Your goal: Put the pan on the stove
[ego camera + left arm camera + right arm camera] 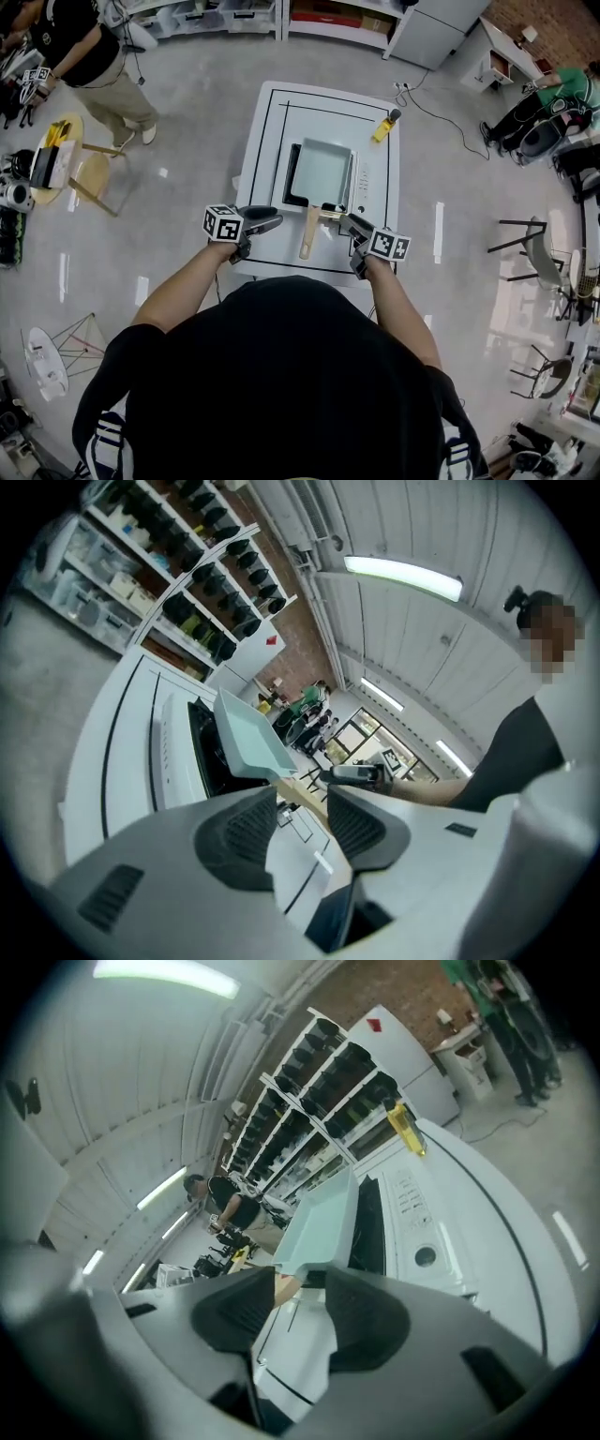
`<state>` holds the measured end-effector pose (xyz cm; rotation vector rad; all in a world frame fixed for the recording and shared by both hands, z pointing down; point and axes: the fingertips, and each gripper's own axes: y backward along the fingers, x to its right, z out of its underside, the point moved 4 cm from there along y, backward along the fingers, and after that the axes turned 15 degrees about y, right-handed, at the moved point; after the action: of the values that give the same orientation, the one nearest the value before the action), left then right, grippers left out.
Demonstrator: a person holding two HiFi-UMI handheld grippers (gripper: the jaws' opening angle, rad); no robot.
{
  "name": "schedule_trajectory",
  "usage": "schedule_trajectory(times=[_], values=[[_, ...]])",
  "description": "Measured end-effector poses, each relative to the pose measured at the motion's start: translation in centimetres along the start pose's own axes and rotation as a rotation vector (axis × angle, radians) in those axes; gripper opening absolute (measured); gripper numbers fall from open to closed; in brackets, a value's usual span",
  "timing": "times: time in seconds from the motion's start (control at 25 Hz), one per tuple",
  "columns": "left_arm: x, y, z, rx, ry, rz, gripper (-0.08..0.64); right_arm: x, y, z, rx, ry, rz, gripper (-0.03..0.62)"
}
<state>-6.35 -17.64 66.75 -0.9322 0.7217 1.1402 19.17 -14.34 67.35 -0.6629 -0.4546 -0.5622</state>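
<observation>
The pan [322, 172] is a pale mint, deep-sided rectangle with a wooden handle [307, 236]. It lies on the black stove [292, 176] at frame centre. Its long axis runs top to bottom, with the handle pointing down toward the person. The left gripper [274, 223] has its jaws somewhat apart and empty. The right gripper [348, 224], just right of the handle, also has its jaws apart and clamps nothing.

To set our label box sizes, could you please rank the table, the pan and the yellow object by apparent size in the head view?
1. table
2. pan
3. yellow object
The pan and the yellow object are both on the table, at a similar distance, so nearness does not distort this order.
</observation>
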Motion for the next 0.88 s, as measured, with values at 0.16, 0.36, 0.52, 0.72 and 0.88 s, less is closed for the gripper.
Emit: schedule_trajectory(times=[0.16, 0.36, 0.52, 0.72, 0.88], values=[[-0.1, 0.7, -0.7, 0.034, -0.110, -0.086, 0.173, 0.0, 0.7, -0.8, 0.035, 0.092, 0.076, 0.153], [-0.3, 1.3, -1.6, 0.087, -0.177, -0.145, 0.173, -0.1, 1.6, -1.5, 0.070, 0.152, 0.156, 0.133], [-0.1, 1.6, -1.8, 0.078, -0.247, -0.172, 0.172, -0.2, 2.4, -1.9, 0.093, 0.208, 0.230, 0.114], [0.1, 1.8, -1.8, 0.093, -0.311, -0.207, 0.170, 0.0, 3.2, -2.1, 0.118, 0.236, 0.293, 0.098], [0.2, 2.3, -2.2, 0.116, -0.344, -0.229, 0.158, -0.2, 3.4, -2.3, 0.130, 0.257, 0.322, 0.084]])
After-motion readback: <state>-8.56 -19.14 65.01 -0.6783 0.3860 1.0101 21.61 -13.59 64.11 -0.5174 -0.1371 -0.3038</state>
